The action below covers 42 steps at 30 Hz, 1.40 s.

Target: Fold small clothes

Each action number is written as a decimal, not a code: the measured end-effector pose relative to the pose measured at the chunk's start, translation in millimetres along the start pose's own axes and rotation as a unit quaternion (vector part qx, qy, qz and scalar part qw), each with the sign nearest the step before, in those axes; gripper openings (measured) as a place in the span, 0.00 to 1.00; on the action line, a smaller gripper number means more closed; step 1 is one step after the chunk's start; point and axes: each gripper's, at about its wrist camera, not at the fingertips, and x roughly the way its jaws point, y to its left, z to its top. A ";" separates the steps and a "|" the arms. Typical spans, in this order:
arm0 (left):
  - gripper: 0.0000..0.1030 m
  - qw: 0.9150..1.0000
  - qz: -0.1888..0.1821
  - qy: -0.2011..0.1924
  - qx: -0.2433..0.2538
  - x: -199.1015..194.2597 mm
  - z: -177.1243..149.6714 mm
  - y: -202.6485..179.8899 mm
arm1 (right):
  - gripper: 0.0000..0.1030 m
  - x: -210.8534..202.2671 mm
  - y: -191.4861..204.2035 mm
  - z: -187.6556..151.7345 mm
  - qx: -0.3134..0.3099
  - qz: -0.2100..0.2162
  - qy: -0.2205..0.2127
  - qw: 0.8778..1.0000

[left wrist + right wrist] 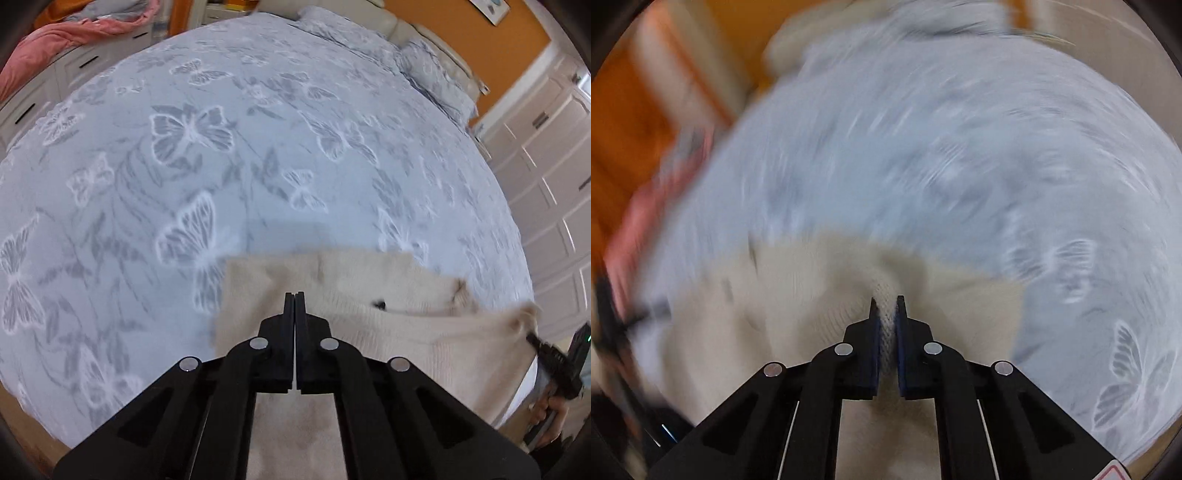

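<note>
Cream knit sweater (pixel 369 317) lies on the bed (pixel 258 166), at its near edge, spread w/ one corner pulled up off to the right side. Left gripper (pixel 294 295) sits right over the sweater's near-left part, jaws pressed together; whether any cloth is pinched betw. them can't be told from here, no fabric shows in the slit. Right gripper (pixel 886 301) is clamped on a bunched fold of the sweater (pixel 820 302), knit squeezed betw. the blue-lined fingers (pixel 873 332). Seen from the left wrist cam, the right gripper (pixel 532 338) holds that raised corner beyond the bed's right edge, fabric stretched back toward the rest. Right cam is v. blurred. Bed has pale blue butterfly cover; pink blanket (pixel 55 40) lies past the bed's far-left side, white wardrobe (pixel 554 184) to its right.
</note>
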 end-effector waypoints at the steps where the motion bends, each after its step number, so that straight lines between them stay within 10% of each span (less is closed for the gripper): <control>1: 0.00 1.000 0.012 0.008 -0.001 9.6 2.6 2.8 | 0.06 -1.0 -18.4 3.0 0.036 0.005 -0.006 0.999; 5: 0.00 0.998 -0.005 0.053 -0.035 35.7 -6.8 13.1 | 0.07 65.0 -64.8 -17.7 0.079 -0.049 0.118 0.989; 7: 0.12 0.998 -0.039 0.034 -0.026 23.2 -14.8 6.5 | 0.19 62.6 -59.2 -21.8 0.071 -0.051 0.099 0.991; 9: 0.62 0.998 -0.052 0.028 -0.003 14.4 -23.5 -3.9 | 0.43 46.4 -49.2 -22.4 0.070 -0.047 0.060 0.995; 11: 0.73 0.999 -0.017 0.025 0.020 18.8 -28.1 -10.9 | 0.57 35.6 -38.3 -22.9 0.054 -0.041 0.028 0.997; 14: 0.66 0.998 -0.004 0.061 0.010 45.2 -28.2 -9.1 | 0.62 47.7 -17.0 -17.8 0.005 -0.048 0.039 0.998; 17: 0.10 0.997 -0.014 0.078 0.008 52.5 -25.3 -13.3 | 0.60 77.1 -9.8 -17.5 -0.020 -0.071 0.076 0.994; 19: 0.10 0.999 -0.023 0.044 0.016 30.1 -17.6 -21.8 | 0.09 88.2 3.2 -18.0 -0.028 -0.078 0.102 0.991; 26: 0.08 0.999 -0.018 -0.025 0.019 1.2 34.4 -25.5 | 0.08 3.5 8.6 15.0 0.023 0.021 -0.044 0.999; 32: 0.14 0.998 0.031 0.050 -0.024 71.0 16.8 4.3 | 0.10 96.7 -29.4 6.0 0.054 -0.070 0.094 0.992; 37: 0.38 0.999 0.035 -0.027 0.023 -6.4 -20.7 -25.6 | 0.43 20.9 18.4 -9.8 -0.009 -0.139 -0.039 0.990; 42: 0.47 0.995 -0.007 0.015 0.096 -15.9 -99.9 -89.2 | 0.38 16.4 104.1 -68.5 -0.099 -0.024 0.022 0.995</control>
